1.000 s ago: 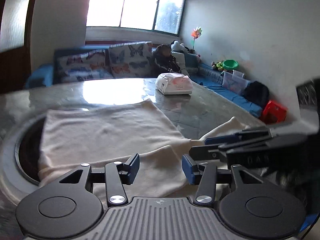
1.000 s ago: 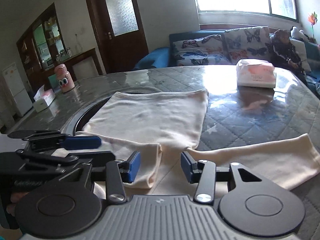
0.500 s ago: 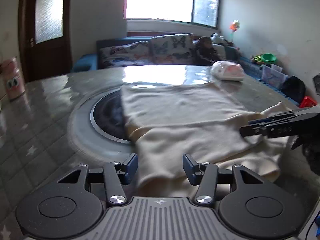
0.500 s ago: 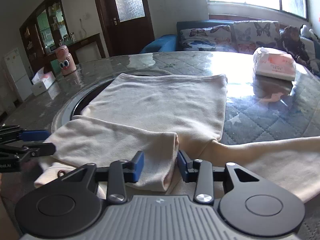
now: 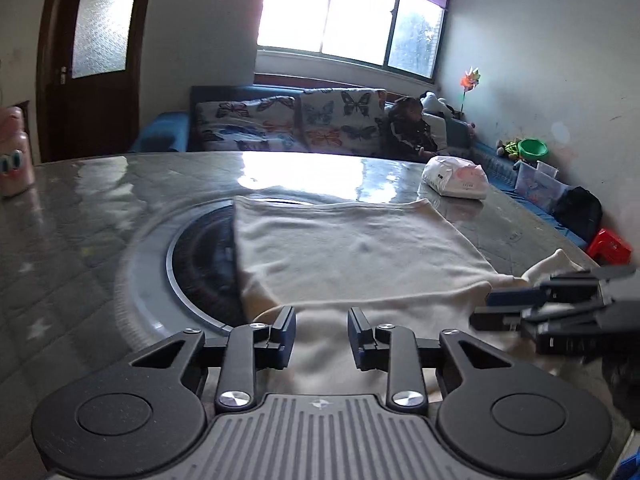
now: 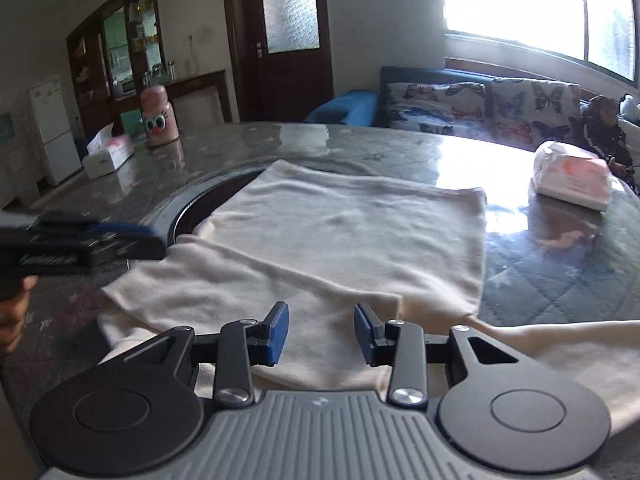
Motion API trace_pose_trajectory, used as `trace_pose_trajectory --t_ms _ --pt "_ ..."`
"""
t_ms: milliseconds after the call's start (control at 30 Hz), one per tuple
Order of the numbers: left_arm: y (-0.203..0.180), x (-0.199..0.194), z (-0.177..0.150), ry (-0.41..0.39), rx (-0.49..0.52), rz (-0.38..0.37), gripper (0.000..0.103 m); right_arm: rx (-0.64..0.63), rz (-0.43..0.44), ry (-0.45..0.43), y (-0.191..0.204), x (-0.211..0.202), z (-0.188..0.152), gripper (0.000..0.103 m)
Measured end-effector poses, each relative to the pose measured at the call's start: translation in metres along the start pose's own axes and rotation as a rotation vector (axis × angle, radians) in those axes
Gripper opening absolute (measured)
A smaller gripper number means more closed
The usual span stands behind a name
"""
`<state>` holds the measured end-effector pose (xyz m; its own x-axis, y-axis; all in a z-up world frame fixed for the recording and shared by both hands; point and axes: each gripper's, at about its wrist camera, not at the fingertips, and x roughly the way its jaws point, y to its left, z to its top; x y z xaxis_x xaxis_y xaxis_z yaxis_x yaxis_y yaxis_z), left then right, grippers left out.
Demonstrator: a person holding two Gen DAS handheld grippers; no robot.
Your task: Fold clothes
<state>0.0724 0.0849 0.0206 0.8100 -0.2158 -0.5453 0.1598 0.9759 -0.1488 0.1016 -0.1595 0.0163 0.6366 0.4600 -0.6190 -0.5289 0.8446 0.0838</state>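
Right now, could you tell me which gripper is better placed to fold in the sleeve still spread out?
Right: the spread sleeve lies right beside the open right gripper, while the other sleeve is already folded across the sweater.

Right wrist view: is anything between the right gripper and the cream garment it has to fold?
Nothing visible. The right gripper hangs directly over the cream garment, only folded cloth showing in the gap between its parted pads. The tissue pack sits clear beyond the cloth's far right corner.
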Motion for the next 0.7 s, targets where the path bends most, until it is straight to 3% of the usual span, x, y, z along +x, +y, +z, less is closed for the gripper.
trace_pose_trajectory --t_ms 100,167,333,500,700 --pt "0.006 0.02 0.002 0.029 -0.026 -0.001 0.031 0.002 0.004 0.021 0.001 0.008 -0.004 0.037" --pt "0.013 0.028 0.001 0.055 -0.028 0.062 0.028 0.004 0.004 0.03 -0.001 0.01 -0.006 0.036" --pt "0.038 0.015 -0.006 0.056 -0.061 0.118 0.029 0.016 0.015 0.022 -0.004 0.005 -0.006 0.036" --pt "0.018 -0.004 -0.001 -0.012 0.007 0.124 0.028 0.002 0.031 0.006 0.0 -0.003 -0.007 0.036" --pt "0.001 0.008 -0.015 0.052 0.081 0.13 0.028 -0.02 0.011 0.022 0.002 -0.007 -0.015 0.036"
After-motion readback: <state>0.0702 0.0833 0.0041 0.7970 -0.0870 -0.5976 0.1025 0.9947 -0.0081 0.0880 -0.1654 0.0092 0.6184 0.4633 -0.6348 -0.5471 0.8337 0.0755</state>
